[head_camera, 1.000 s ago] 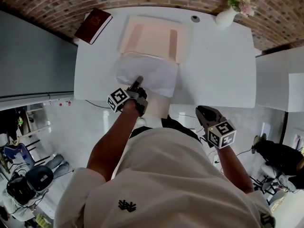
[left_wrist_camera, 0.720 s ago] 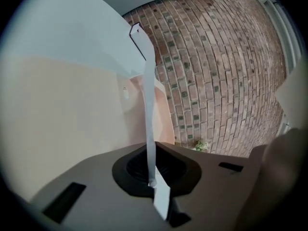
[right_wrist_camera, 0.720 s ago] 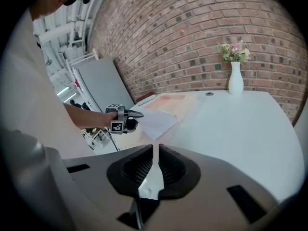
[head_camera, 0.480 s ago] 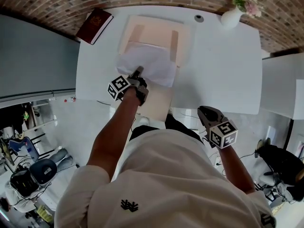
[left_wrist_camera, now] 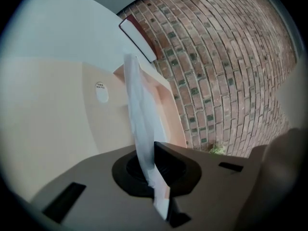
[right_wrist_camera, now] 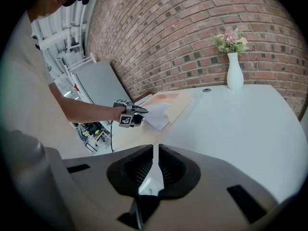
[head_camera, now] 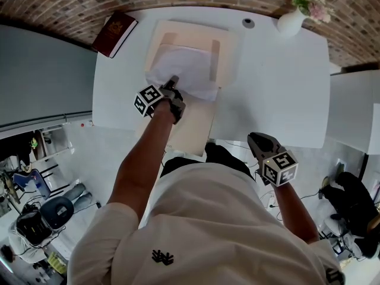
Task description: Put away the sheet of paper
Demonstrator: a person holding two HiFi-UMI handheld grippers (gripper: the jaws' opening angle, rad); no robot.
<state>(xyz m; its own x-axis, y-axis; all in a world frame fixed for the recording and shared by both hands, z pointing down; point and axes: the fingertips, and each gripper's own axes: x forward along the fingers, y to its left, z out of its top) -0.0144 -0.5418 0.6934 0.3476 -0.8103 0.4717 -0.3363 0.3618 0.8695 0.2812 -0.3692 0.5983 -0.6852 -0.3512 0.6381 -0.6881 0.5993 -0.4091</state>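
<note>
Leaving wide bare table (head_camera: 273,82) right of the open beige folder (head_camera: 190,33); red book (head_camera: 114,32) far-left corner, vase (head_camera: 290,24) far right. Left gripper (head_camera: 173,82) pinches the sheet of paper (head_camera: 191,70) by its near edge, sheet draped over the folder. Right gripper (head_camera: 256,140) pressed together, empty, off the table's near edge. Arm hides part of the folder's near flap.

I have bare table (head_camera: 273,88) all down the right. Folder (head_camera: 228,49) and paper (head_camera: 190,70) block the left-middle. Book (head_camera: 116,32) and vase (head_camera: 290,24) take the far corners.
</note>
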